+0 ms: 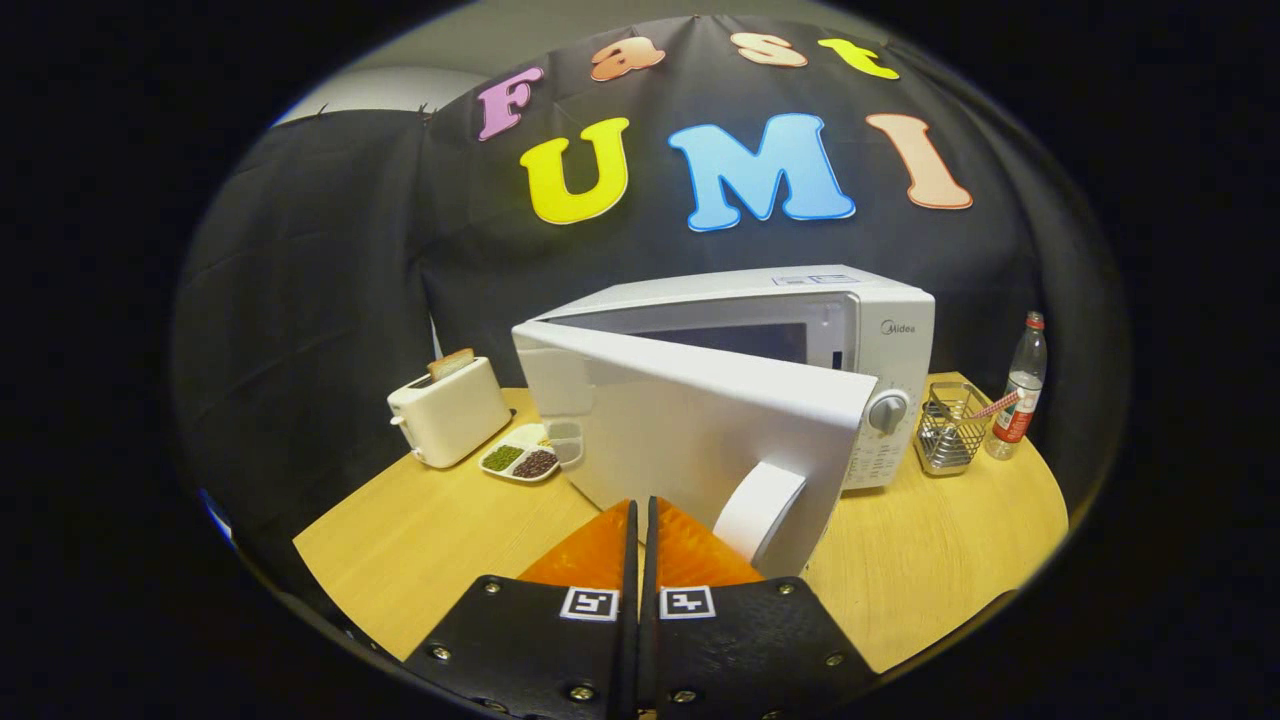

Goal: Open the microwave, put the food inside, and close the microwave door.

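On the tabletop (pixel 420 540), microwave (pixel 880 330) door (pixel 690 420) half open; gripper (pixel 640 510) jaws closed, empty, at the door's face.

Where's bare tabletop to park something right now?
Bare wood lies ahead-left of the shut tool, before the toaster and food tray, and ahead-right, before the wire basket and bottle. Crowded: straight ahead, where the microwave door swings out.

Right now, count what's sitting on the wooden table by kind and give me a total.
Microwave, door part open: 1
Toaster with toast: 1
Divided food plate: 1
Wire basket: 1
Bottle: 1
Total: 5
The gripper, fingers together and holding nothing, is just before the door.
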`<state>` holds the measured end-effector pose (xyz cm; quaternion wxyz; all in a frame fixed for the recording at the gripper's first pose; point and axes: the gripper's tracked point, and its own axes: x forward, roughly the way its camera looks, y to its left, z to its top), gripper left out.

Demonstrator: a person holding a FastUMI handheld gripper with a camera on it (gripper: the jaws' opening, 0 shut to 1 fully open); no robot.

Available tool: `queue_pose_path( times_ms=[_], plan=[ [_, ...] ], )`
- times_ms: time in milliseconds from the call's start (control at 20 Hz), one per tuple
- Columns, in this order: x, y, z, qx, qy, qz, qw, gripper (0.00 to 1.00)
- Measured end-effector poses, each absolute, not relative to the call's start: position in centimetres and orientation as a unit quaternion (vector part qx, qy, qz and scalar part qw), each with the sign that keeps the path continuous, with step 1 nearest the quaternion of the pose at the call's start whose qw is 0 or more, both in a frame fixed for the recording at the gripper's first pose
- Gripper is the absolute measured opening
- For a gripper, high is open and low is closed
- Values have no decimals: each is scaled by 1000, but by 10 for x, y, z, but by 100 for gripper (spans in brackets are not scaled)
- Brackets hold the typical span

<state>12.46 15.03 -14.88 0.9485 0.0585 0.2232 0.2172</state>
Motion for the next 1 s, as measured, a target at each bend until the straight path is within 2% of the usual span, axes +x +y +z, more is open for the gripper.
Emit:
queue_pose_path(
  times_ms=[1000],
  plan=[
    [253,118,-163,59,208,134,967,1]
  ],
)
